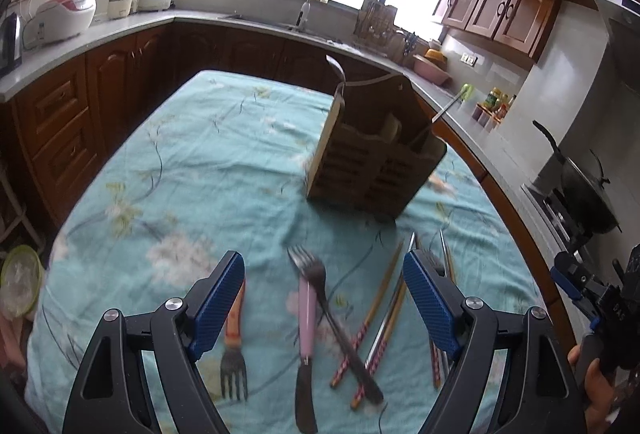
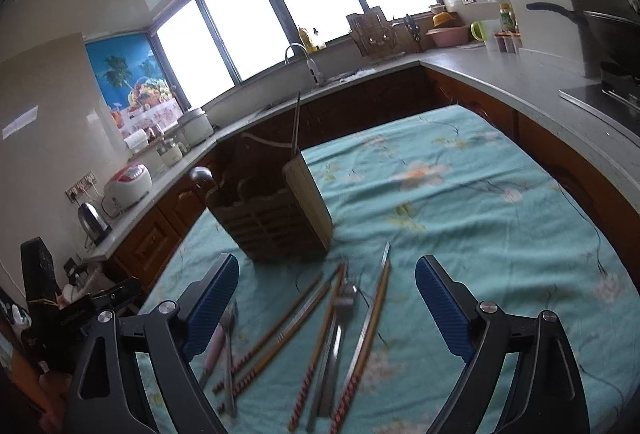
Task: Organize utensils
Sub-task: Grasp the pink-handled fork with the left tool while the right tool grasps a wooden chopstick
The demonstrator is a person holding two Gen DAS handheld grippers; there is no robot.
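A wooden utensil caddy (image 1: pixel 372 162) stands on the teal floral tablecloth (image 1: pixel 208 170), with a spoon handle and a thin utensil in it; it also shows in the right wrist view (image 2: pixel 276 214). Loose on the cloth lie a pink-handled utensil (image 1: pixel 306 318), a metal fork (image 1: pixel 332 310), an orange-handled fork (image 1: pixel 234 338) and several chopsticks (image 1: pixel 376 310). My left gripper (image 1: pixel 324 298) is open and empty above the forks. My right gripper (image 2: pixel 326 306) is open and empty above the chopsticks (image 2: pixel 360 334) and a metal fork (image 2: pixel 336 338).
Kitchen counters (image 1: pixel 80 38) with rice cookers, a kettle and a sink run around the table. A wok (image 1: pixel 584 190) sits on the stove at the right. The other gripper and a hand show at the left wrist view's right edge (image 1: pixel 600 298).
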